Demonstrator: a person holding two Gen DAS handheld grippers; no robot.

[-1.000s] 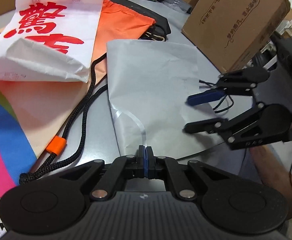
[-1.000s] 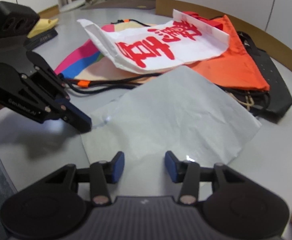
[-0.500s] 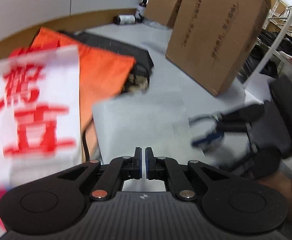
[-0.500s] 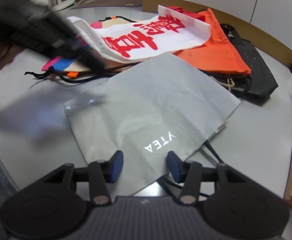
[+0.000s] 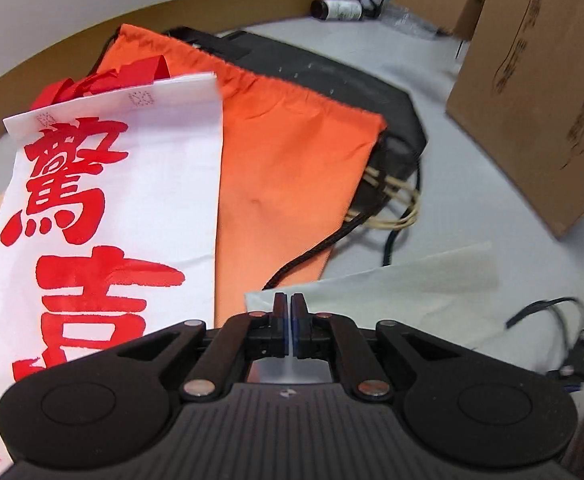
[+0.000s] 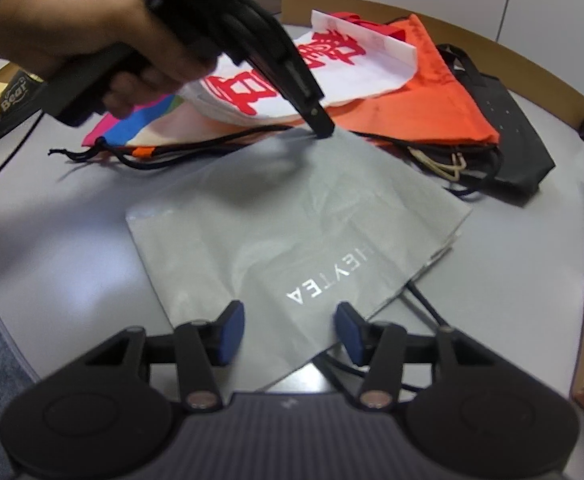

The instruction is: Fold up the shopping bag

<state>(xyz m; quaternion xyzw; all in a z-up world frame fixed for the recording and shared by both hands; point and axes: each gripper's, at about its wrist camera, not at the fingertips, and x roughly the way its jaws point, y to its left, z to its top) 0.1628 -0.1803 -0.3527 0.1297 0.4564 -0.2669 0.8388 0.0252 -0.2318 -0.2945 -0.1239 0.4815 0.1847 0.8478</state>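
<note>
A grey paper bag (image 6: 292, 232) with silver HEYTEA lettering lies flat on the grey table (image 6: 51, 240). Its black cord handles (image 6: 424, 304) stick out at the near right. My left gripper (image 5: 290, 320) is shut at the bag's far corner (image 5: 392, 292), with a pale sliver of paper between its pads. From the right wrist view a hand (image 6: 91, 28) holds that left gripper (image 6: 322, 130), whose tip is at the far corner. My right gripper (image 6: 289, 330) hangs over the bag's near edge. Its jaws are opening, and the pads stand apart without pressing on the paper.
Behind the grey bag lies a pile: a white bag with red characters (image 5: 103, 208), an orange drawstring bag (image 5: 292, 152), a black bag (image 5: 332, 76) and a multicoloured bag (image 6: 143, 124) with black cords. Cardboard boxes (image 5: 540, 80) stand to the right. A bottle (image 5: 336, 8) lies at the back.
My left gripper swept from the bag's near left edge to its far corner, staying shut. The bag turned over and now shows its lettered face. My right jaws spread wider.
</note>
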